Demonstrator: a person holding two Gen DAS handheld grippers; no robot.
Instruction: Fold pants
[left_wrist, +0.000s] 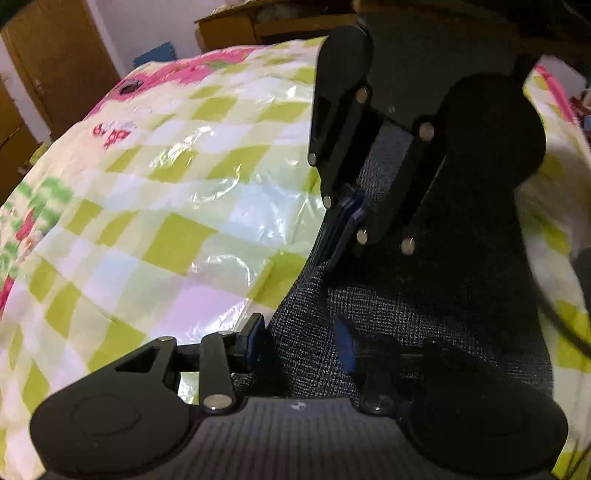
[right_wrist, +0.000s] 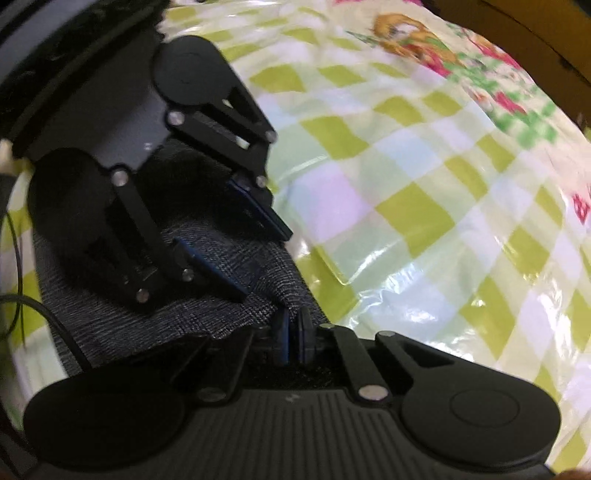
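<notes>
Both tongs are pointed down at the grey pants (left_wrist: 424, 295), which lie flat on the checked plastic cloth (left_wrist: 166, 192) over the surface. Left tongs (left_wrist: 303, 343) are held apart, with the edge of the pants between the pads but not pinched. Right tongs (right_wrist: 294, 334) are closed together, and it looks as if a small bit of the pants' edge is nipped, though this cannot be told for sure. For a neat fold, the left tongs should be closed on the edge too. Then both corners should be lifted at the same height and carried over together. The cloth is slippery, so the pants should be moved slowly.
</notes>
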